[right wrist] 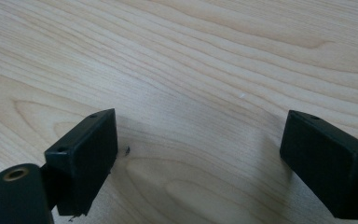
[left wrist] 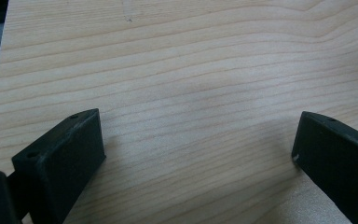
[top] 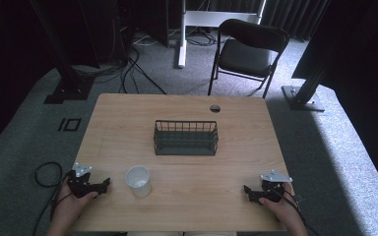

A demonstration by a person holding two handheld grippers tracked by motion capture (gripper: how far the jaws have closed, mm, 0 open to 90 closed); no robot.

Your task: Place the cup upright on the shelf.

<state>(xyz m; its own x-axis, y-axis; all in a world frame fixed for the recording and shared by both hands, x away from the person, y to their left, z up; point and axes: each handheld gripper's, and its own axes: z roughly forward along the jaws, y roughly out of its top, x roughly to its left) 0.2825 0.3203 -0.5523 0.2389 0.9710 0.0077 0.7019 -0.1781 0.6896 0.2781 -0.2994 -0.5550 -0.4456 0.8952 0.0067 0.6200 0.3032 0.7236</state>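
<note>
On wooden table (top: 187, 172), wire basket (top: 185, 138), white cup (top: 138, 181).

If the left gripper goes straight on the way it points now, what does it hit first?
Probably the white cup. In the high view the left gripper lies on the table with open jaws aimed sideways toward the cup, a short gap between them. Its own view looks down at bare wood, so the height match is unclear.

Two black, block-jawed handheld grippers, the left gripper (top: 103, 185) and right gripper (top: 249, 191), are each topped by a grey three-cornered plate and trailed by a black cable.
</note>
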